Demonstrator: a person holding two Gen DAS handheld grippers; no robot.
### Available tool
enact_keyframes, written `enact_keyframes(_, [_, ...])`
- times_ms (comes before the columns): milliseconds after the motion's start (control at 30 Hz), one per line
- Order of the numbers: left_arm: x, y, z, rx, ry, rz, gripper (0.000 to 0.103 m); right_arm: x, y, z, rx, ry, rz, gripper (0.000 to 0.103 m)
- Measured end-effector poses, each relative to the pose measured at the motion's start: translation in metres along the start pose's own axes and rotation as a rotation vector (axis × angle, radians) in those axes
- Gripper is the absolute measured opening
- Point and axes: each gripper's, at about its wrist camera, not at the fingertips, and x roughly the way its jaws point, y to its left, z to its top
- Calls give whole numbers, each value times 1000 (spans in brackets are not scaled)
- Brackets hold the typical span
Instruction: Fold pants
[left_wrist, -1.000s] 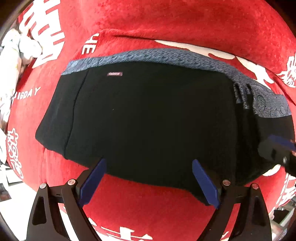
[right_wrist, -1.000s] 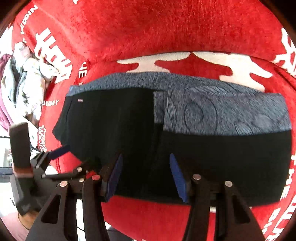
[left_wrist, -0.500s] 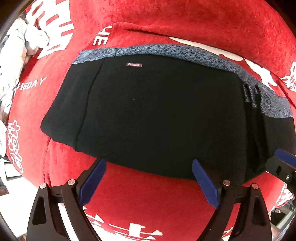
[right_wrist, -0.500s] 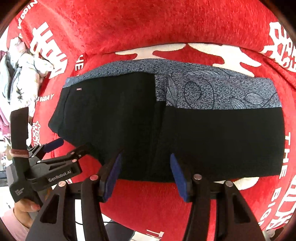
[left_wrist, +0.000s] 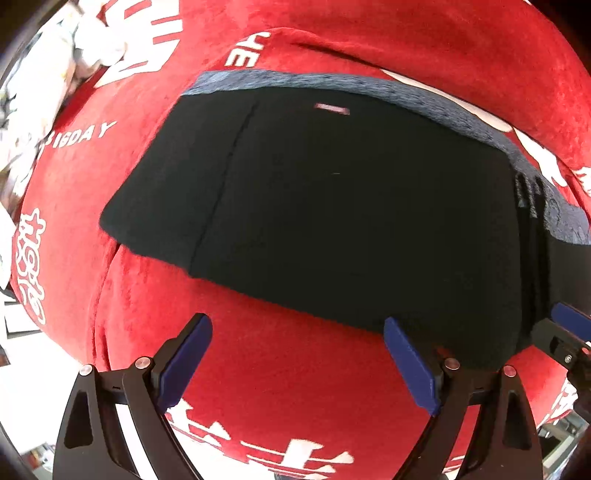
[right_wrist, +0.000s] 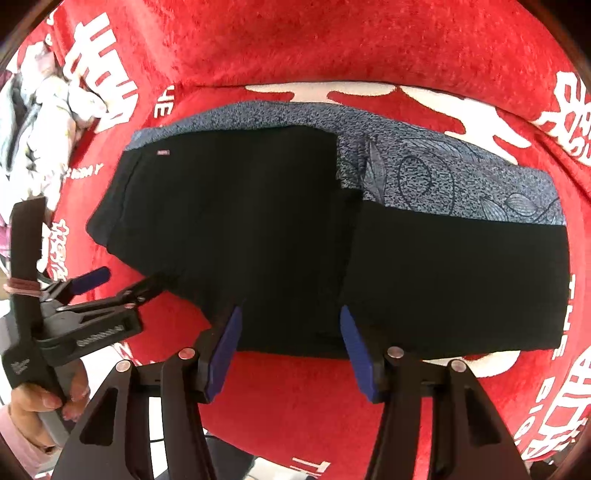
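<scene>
Lying flat on the red blanket (right_wrist: 332, 55) are the black pants (right_wrist: 258, 236), folded into a broad bundle, a grey patterned band (right_wrist: 443, 177) along the far edge and a small label (left_wrist: 331, 108) near the far left corner. Left tool (left_wrist: 295, 365) hangs over the blanket just beside the near hem, blue pads spread wide, nothing between them, released. Right tool (right_wrist: 290, 354) sits at the near edge too, jaws parted and empty, its tips over the black cloth, not pinching it. From the right wrist view a hand (right_wrist: 48, 398) grips the left tool's handle at the near left. Light, crumpled fabric (right_wrist: 40, 118) is heaped at the far left, well apart from the pants.
</scene>
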Motion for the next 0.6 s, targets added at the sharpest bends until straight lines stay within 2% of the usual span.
enact_keyframes(333, [4,30,3,-34,9,-27,95,4,9,-1,-1,-14,-36,64])
enact_keyframes(600, [4,73,15,-145,4,-114,95,6,13,-1,-8,-14,-52,64])
